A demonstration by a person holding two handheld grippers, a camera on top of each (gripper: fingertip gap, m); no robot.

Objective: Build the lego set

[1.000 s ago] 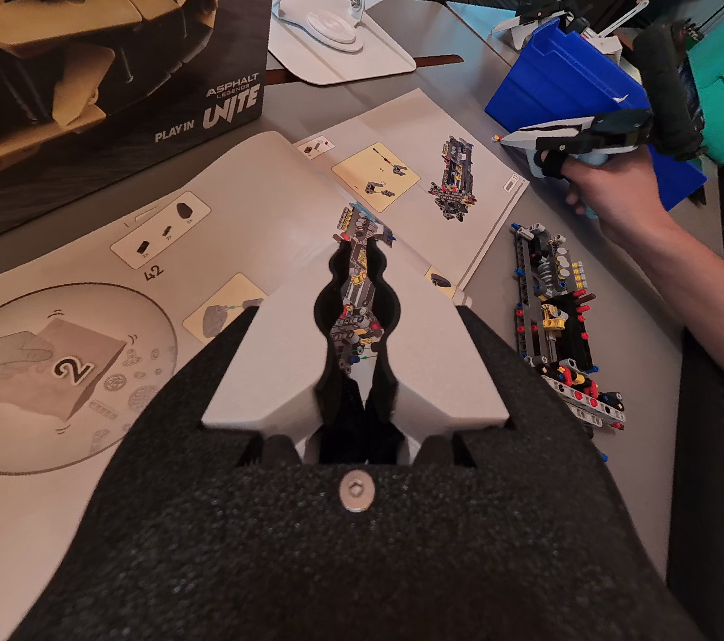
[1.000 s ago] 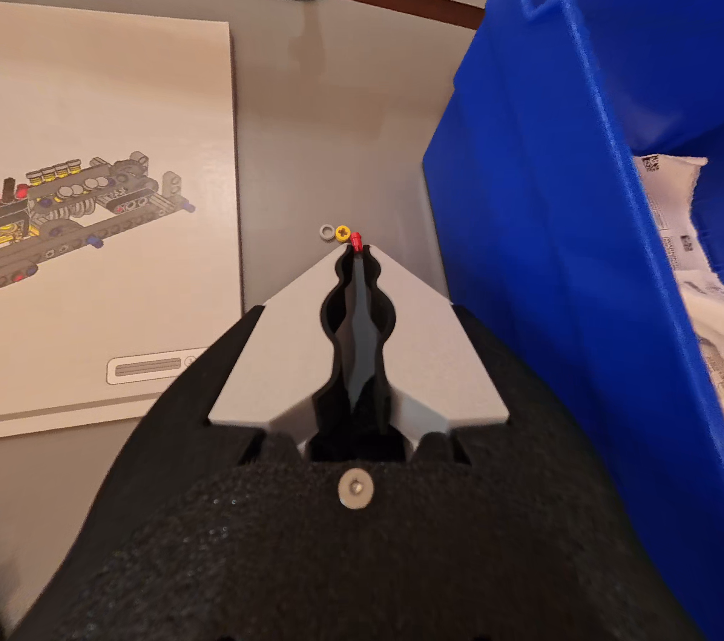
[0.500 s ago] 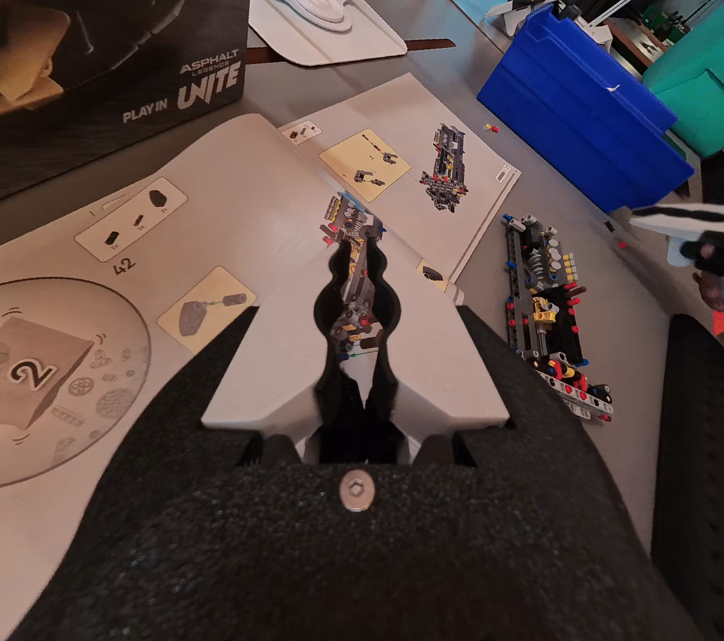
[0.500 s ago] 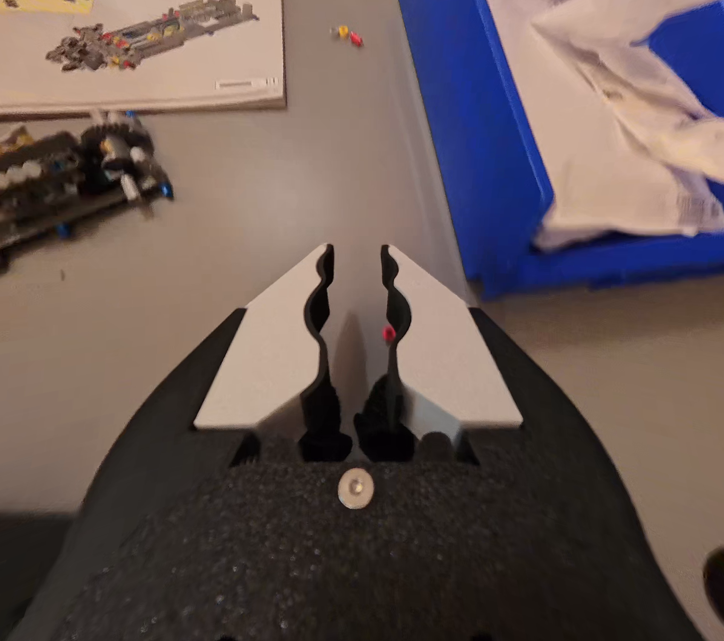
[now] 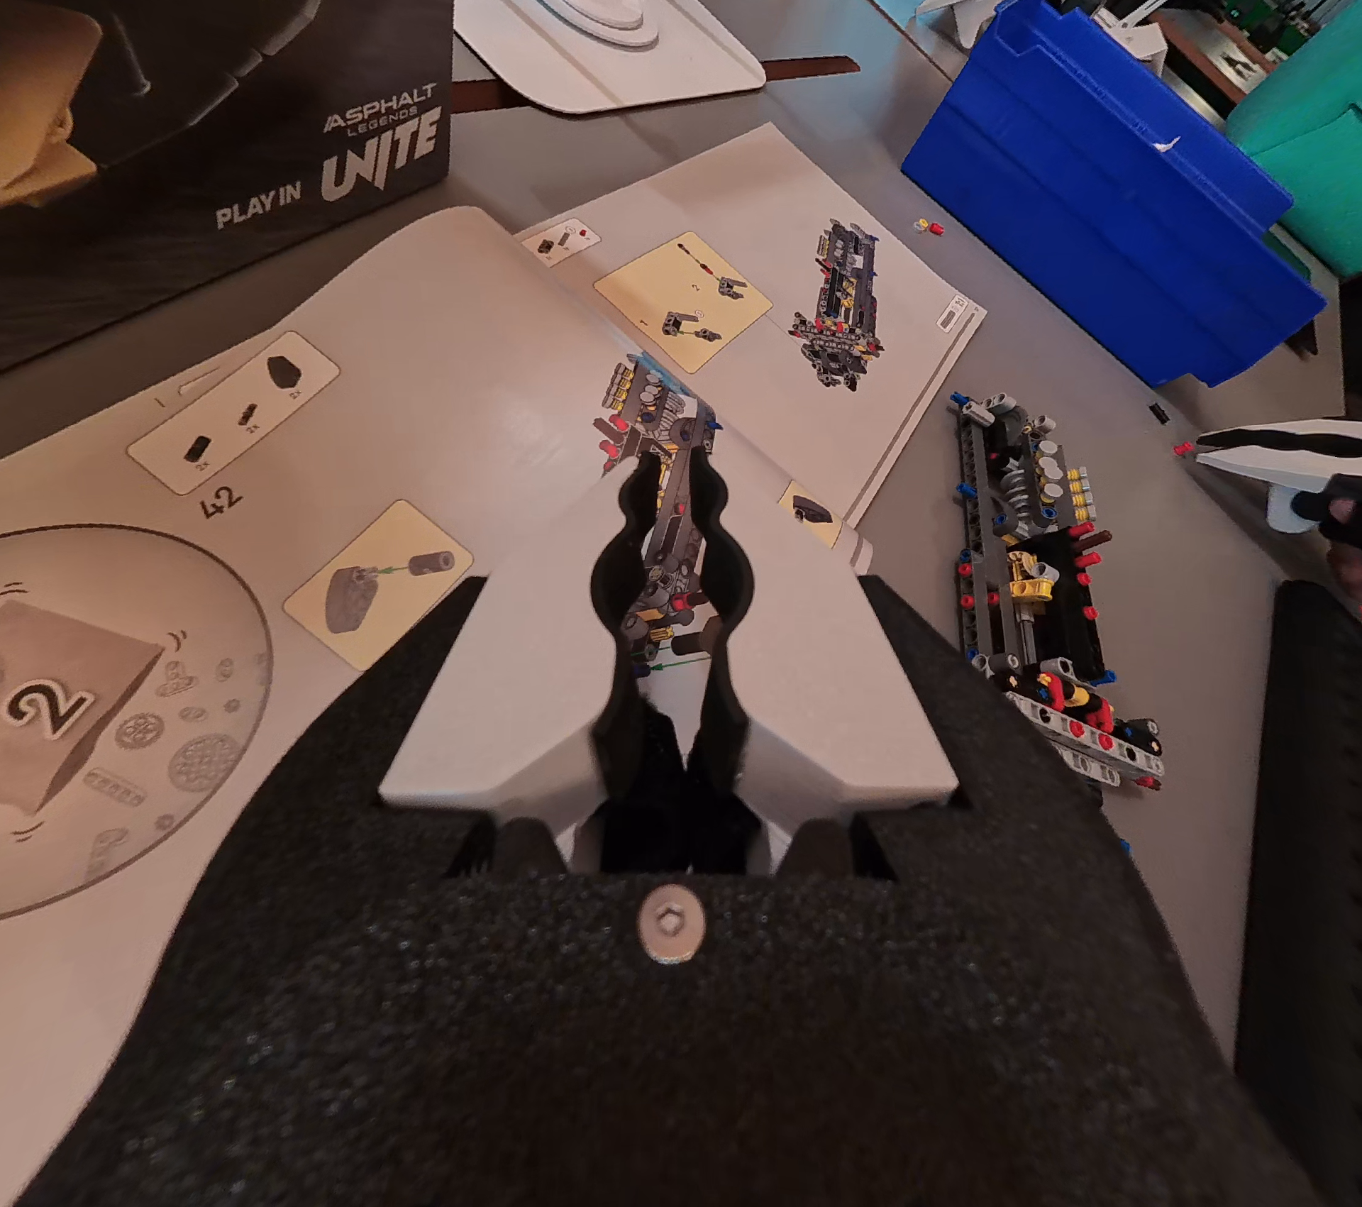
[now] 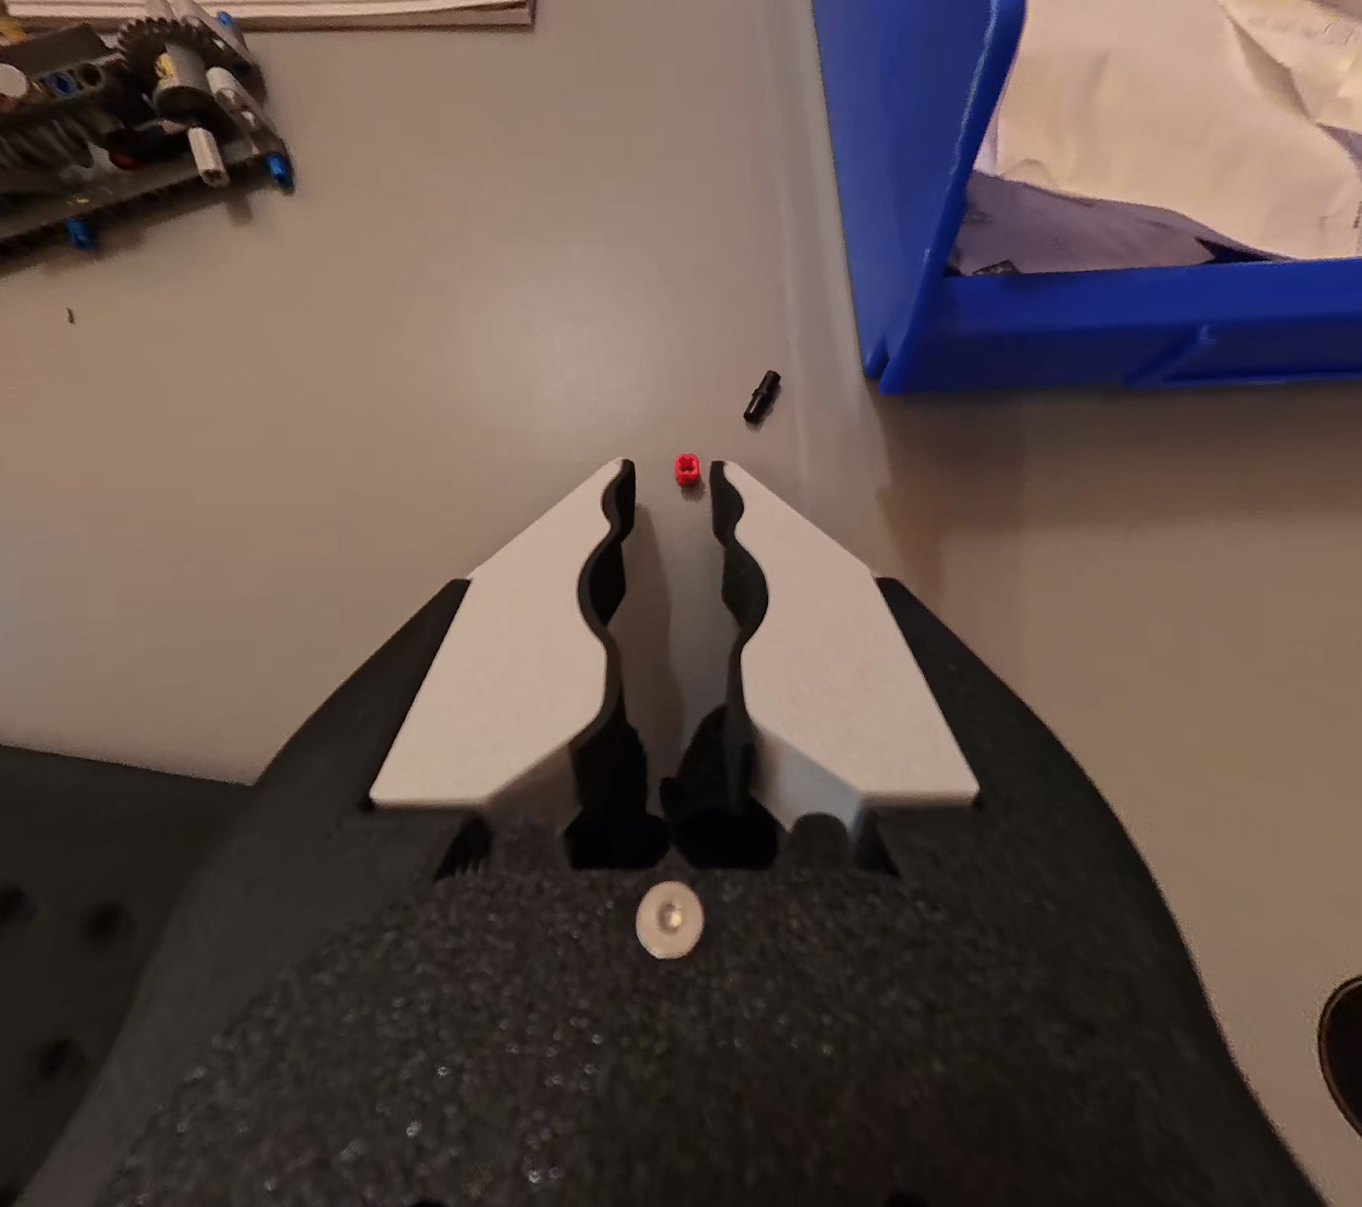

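Beside the glossy blue plastic bin (image 6: 929, 154) lies a smooth grey table (image 6: 516, 302). Crumpled white paper (image 6: 1179, 66) fills the bin; the booklet (image 5: 442, 361) near it looks satiny.

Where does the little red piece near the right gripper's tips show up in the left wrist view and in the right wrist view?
Left wrist view: red piece at the far right edge, just off the right gripper.
Right wrist view: red piece near centre, lying between the open fingertips.
Shared landmark: the blue bin.

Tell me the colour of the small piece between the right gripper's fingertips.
Red. The small piece shows best in the right wrist view.
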